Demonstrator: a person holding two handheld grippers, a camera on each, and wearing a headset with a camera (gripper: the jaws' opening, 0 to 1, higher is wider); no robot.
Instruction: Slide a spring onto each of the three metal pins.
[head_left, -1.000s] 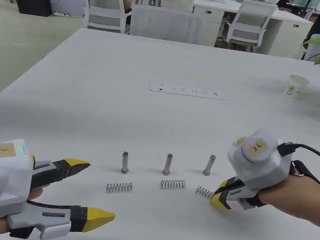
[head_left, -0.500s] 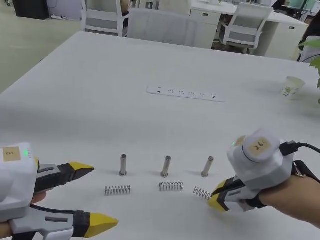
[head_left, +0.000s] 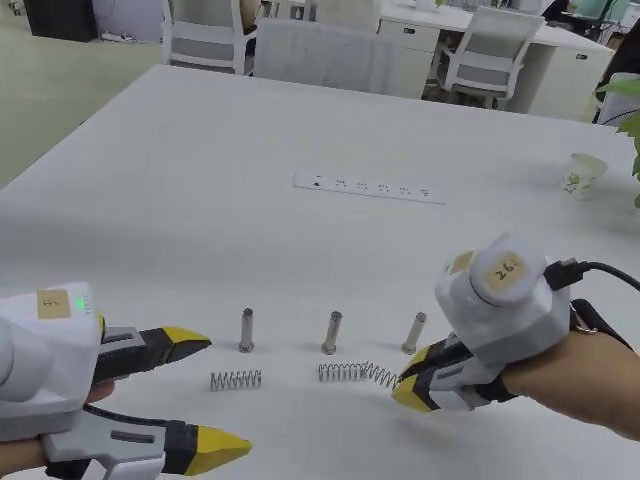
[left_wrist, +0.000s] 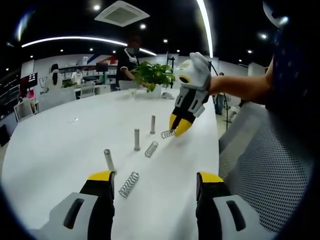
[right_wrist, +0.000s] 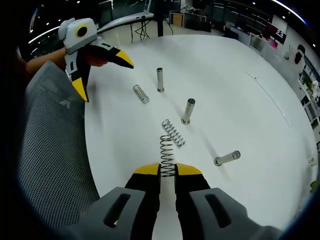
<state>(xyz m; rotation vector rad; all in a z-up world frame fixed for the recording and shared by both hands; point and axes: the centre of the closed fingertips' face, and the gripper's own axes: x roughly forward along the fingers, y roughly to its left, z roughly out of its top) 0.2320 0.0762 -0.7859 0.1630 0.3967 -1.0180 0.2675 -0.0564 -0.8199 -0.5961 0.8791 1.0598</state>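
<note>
Silvery coiled spring (right_wrist: 166, 151) (thin wire)

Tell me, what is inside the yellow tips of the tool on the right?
A small spring is pinched in the right gripper, most of it sticking out over the white table. The end held between the tips is covered.
</note>
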